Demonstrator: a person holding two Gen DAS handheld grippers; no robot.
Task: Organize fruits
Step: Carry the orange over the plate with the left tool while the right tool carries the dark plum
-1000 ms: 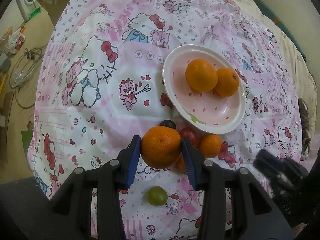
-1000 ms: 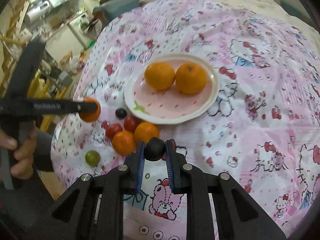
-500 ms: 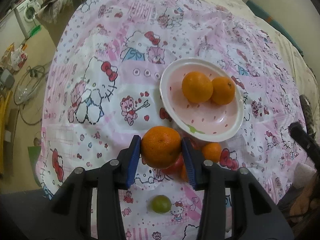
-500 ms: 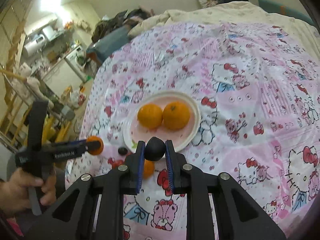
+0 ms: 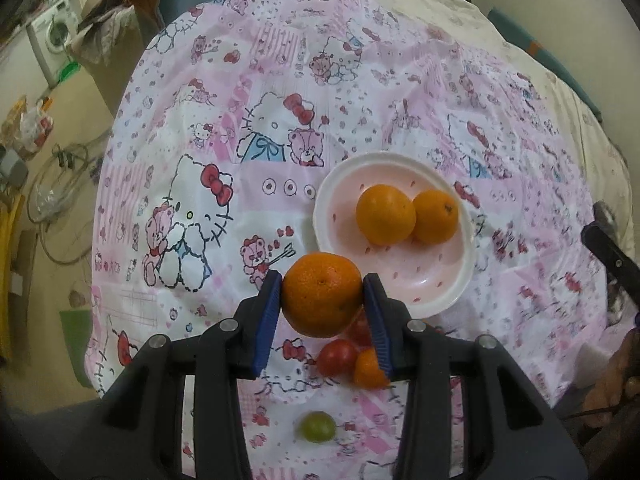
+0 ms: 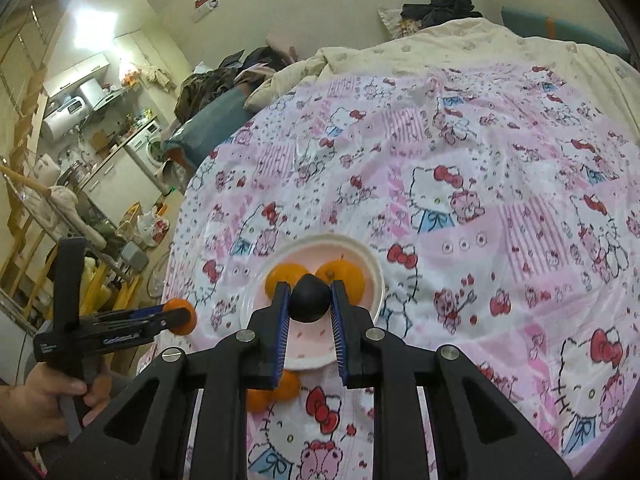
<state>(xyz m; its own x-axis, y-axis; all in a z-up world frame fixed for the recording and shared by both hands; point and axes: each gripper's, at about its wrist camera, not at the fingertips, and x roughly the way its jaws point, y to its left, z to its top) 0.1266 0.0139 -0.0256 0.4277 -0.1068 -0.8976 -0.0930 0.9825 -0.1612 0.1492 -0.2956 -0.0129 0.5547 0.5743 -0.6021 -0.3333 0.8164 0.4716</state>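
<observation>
- Far left, left wrist view: washing machine (image 5: 54,36) against the wall, bare floor with a loose cable loop (image 5: 60,200) beside the bed.
- Right wrist view, left side: kitchen-like corner with shelves and a counter; a hand (image 6: 38,404) holds the left gripper (image 6: 180,317).
- Surface: pink cartoon-print bedsheet (image 5: 248,128), wrinkled, over a cream quilt (image 6: 460,46).
- Left gripper (image 5: 323,295) clamped on an orange (image 5: 322,294), lifted clear of the sheet, just beside the plate.
- Loose fruit on the sheet below it: red tomato (image 5: 337,357), small orange (image 5: 370,368), green grape (image 5: 318,426).
- Pink plate (image 5: 332,196) holds two oranges (image 5: 385,214), touching.
- Right gripper (image 6: 309,303) clamped on a dark plum (image 6: 309,303), held in front of the plate.
- Far end: dark clothes pile (image 6: 438,9).
</observation>
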